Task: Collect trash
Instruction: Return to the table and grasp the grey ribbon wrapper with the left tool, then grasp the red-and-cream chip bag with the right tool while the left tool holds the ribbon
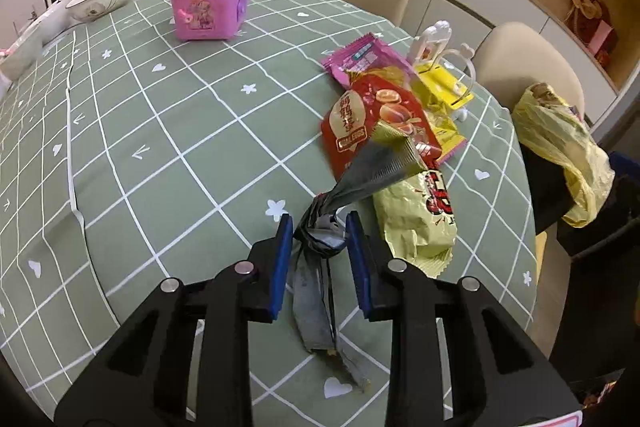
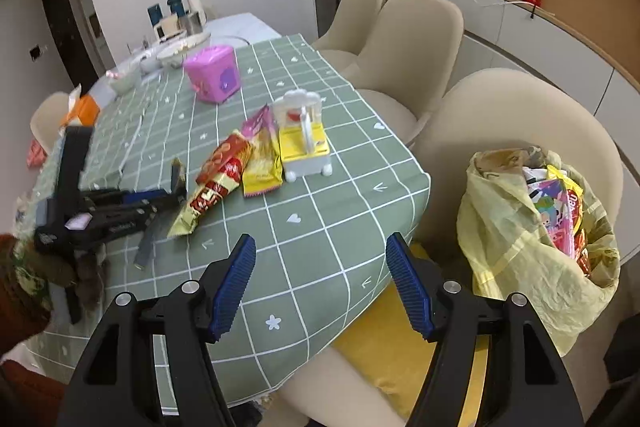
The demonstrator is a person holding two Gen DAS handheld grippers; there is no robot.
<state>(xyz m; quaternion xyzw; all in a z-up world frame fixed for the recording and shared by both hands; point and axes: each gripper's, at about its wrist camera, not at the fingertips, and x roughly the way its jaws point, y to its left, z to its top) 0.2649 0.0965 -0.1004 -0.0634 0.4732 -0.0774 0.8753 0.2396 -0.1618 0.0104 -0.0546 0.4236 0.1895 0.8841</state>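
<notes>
The left gripper brackets the knotted waist of a grey wrapper lying on the green tablecloth; its pads seem just short of pinching it. At two o'clock lie the snack packets. The right gripper gapes empty; the yellow trash bag sits at three o'clock.
</notes>
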